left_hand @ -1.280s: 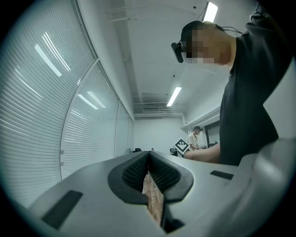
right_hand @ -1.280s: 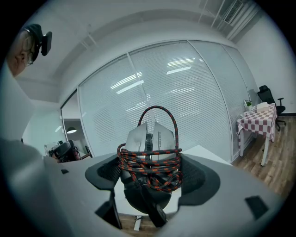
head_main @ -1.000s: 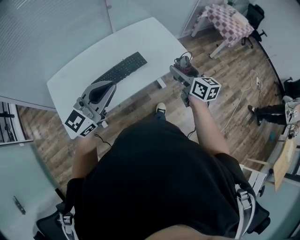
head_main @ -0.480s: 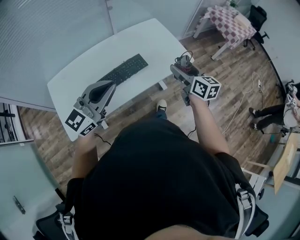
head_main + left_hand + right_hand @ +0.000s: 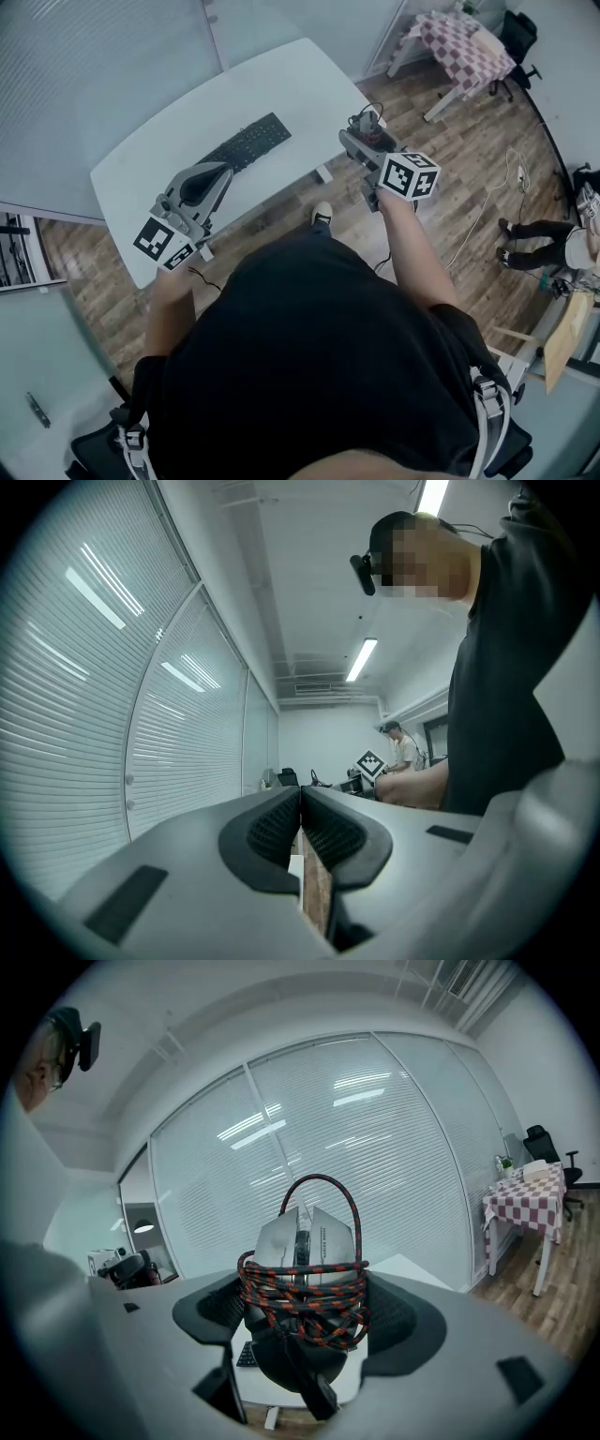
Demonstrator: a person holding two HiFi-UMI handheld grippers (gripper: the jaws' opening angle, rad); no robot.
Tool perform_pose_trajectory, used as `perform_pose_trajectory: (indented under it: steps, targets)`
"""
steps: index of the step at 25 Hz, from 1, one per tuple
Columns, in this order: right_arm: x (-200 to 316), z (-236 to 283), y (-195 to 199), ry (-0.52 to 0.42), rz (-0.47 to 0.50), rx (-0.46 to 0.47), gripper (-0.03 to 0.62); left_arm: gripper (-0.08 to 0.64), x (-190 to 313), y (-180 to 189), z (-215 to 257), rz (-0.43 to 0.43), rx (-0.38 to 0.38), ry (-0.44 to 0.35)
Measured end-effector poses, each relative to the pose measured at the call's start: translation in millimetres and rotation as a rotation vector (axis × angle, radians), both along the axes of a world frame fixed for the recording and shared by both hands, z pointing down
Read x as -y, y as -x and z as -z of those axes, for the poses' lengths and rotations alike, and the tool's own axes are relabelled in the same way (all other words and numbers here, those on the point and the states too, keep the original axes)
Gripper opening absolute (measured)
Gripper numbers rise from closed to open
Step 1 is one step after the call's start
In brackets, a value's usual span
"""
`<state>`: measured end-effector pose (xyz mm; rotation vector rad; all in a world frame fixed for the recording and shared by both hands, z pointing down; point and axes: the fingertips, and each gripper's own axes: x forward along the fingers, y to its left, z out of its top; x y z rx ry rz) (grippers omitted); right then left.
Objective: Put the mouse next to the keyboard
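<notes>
A grey mouse (image 5: 305, 1251) wound in its red-and-black braided cable sits between the jaws of my right gripper (image 5: 305, 1321), which is shut on it. In the head view that right gripper (image 5: 368, 131) hangs in the air just off the white table's (image 5: 169, 141) right end, above the wooden floor. A black keyboard (image 5: 242, 144) lies slantwise on the tabletop. My left gripper (image 5: 204, 183) hovers over the table's near edge, left of the keyboard, and in the left gripper view its jaws (image 5: 301, 832) are pressed together with nothing between them.
A table with a checkered cloth (image 5: 457, 45) and a black office chair (image 5: 511, 33) stand at the far right. A white cable (image 5: 487, 187) trails over the floor. Another person (image 5: 539, 230) is at the right edge. Window blinds (image 5: 94, 56) run behind the white table.
Both grippers stay nearly where they were. The view has shifted slightly, and the person at the right edge has moved.
</notes>
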<state>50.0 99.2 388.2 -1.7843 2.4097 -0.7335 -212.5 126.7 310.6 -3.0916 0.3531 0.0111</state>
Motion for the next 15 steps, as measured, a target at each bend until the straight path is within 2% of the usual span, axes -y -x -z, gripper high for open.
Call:
perform_pose_trajectory:
  steps: [6, 15]
  targets:
    - [23.8, -0.6, -26.0, 0.008, 0.021, 0.004, 0.403, 0.023, 18.2, -26.4, 3.9, 0.023, 0.002, 0.004]
    - [62.4, -3.2, -41.8, 0.019, 0.067, 0.007, 0.403, 0.023, 46.6, -43.9, -0.5, 0.069, 0.013, 0.027]
